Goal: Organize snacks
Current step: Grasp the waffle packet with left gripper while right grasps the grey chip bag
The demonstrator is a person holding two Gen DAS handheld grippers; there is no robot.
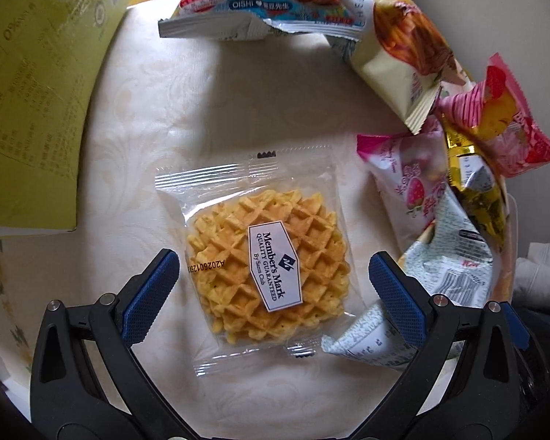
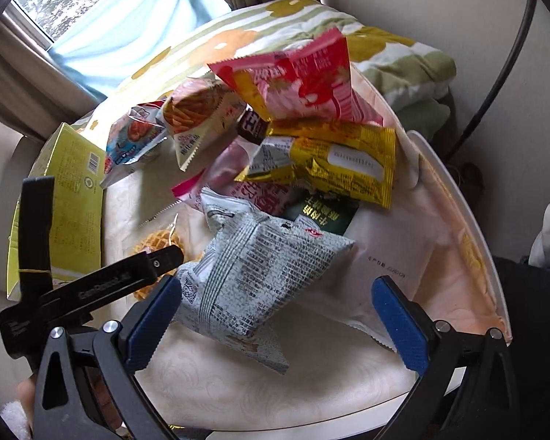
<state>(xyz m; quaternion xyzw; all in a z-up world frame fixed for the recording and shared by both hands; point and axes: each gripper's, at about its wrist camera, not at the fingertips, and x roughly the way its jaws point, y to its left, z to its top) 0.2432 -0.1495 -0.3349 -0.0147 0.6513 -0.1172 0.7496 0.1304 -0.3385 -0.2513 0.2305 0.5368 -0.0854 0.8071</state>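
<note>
Waffle packet [image 1: 260, 256] flat on table [image 1: 238, 102] between spread jaws of left gripper [image 1: 273, 275] — no contact. Right gripper [image 2: 275, 308] agape — grey snack bag [image 2: 260, 267] between its jaws.

Home, likely a bedroom: we note a curtained window [image 2: 102, 18], a floral quilt [image 2: 385, 55], and a cloth-covered worktop [image 2: 311, 385] carrying snack packets [image 2: 322, 161].

- Left claw [image 1: 273, 280]: jaws spread wide, blue pads [image 1: 148, 295] facing inward, nothing gripped between them.
- Right claw [image 2: 275, 311]: jaws likewise spread wide, nothing clamped; the left claw's black arm [image 2: 102, 286] crosses its view at left.
</note>
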